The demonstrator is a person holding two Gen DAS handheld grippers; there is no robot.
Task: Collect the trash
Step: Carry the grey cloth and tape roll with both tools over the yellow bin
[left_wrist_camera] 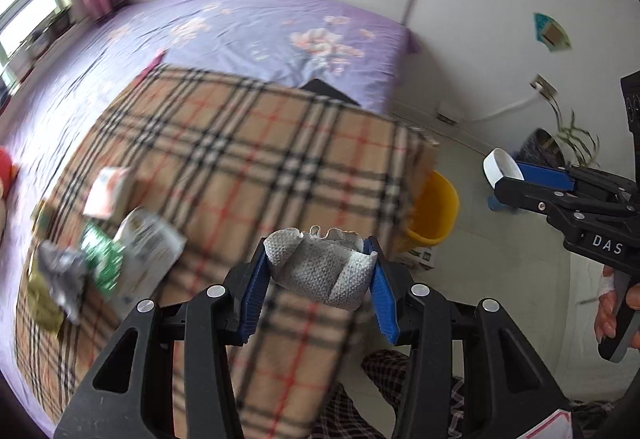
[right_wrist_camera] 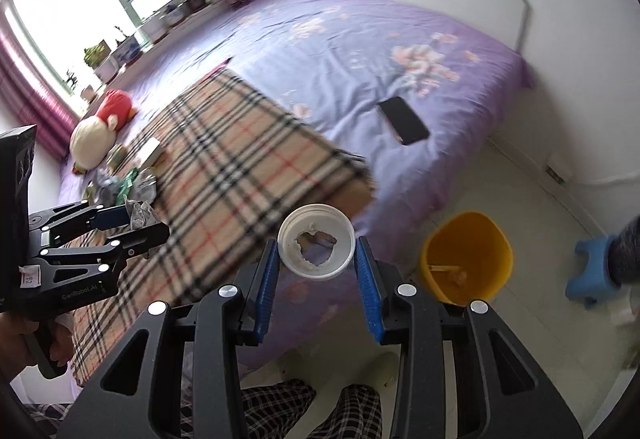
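Observation:
My left gripper [left_wrist_camera: 320, 263] is shut on a crumpled grey-white tissue [left_wrist_camera: 320, 267], held above the plaid blanket [left_wrist_camera: 240, 143] near the bed's edge. My right gripper [right_wrist_camera: 316, 251] is shut on a white plastic cup [right_wrist_camera: 316, 245] with a torn hole in its bottom; the same cup [left_wrist_camera: 500, 167] shows at the right of the left wrist view. A yellow bin [right_wrist_camera: 466, 259] stands on the floor by the bed corner, right of both grippers, and the bin [left_wrist_camera: 434, 211] is partly hidden behind the blanket. Several wrappers and packets [left_wrist_camera: 112, 247] lie in a heap on the blanket's left part.
A black phone [right_wrist_camera: 404, 119] lies on the purple floral bedsheet [right_wrist_camera: 340, 51]. A stuffed toy [right_wrist_camera: 100, 127] sits near the window side. A blue stool [right_wrist_camera: 592, 275] and a potted plant [left_wrist_camera: 560, 143] stand on the floor beyond the bin. Checked trouser legs [right_wrist_camera: 280, 407] are below.

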